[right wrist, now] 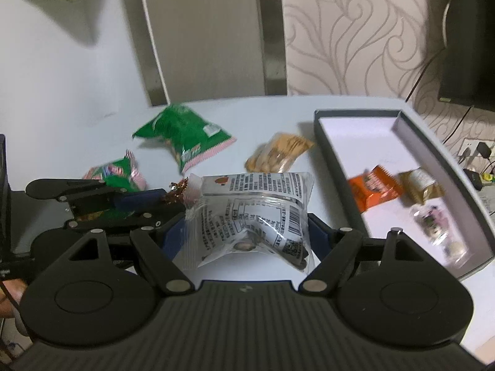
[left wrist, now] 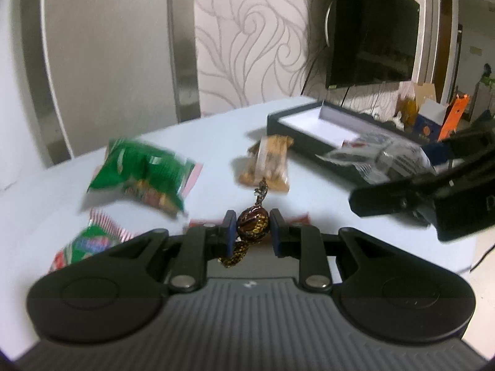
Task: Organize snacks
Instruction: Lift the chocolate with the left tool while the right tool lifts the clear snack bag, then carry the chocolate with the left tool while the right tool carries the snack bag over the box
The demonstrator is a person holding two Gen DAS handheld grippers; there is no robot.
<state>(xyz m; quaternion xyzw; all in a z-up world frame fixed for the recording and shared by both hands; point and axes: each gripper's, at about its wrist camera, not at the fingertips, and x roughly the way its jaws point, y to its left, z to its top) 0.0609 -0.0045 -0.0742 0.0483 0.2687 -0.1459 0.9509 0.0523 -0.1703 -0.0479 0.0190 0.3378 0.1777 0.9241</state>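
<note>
Left wrist view: the left gripper (left wrist: 252, 227) is clamped on a round candy in a dark brown and gold twisted foil wrapper (left wrist: 252, 223), the blue pads pressing its two sides and the twisted ends sticking out above and below, clear of the pale blue tabletop (left wrist: 216, 130). Beyond it lie a green puffed snack bag with a pink serrated edge (left wrist: 142, 176), a clear packet of tan biscuits (left wrist: 269, 164) and, at lower left, a small green and pink striped packet (left wrist: 89, 241). At right, the right gripper (left wrist: 399, 199) carries a crinkled clear plastic pouch printed with black text (left wrist: 383, 157) in front of a shallow black box with a white inside (left wrist: 275, 120).

Right wrist view: the right gripper (right wrist: 247, 241), jaws set wide, grips the clear pouch (right wrist: 256, 213) by both sides, raised off the table (right wrist: 278, 108). The box (right wrist: 328, 142) stands just to the right, holding an orange wrapped snack (right wrist: 376, 191), a gold foil packet (right wrist: 422, 185) and a blurred small clear packet (right wrist: 436, 232). To the left the left gripper (right wrist: 167, 199) reaches in with the candy (right wrist: 178, 190) at its tips. The green bag (right wrist: 182, 136), the biscuit packet (right wrist: 278, 154) and the striped packet (right wrist: 117, 173) lie on the table behind.
</note>
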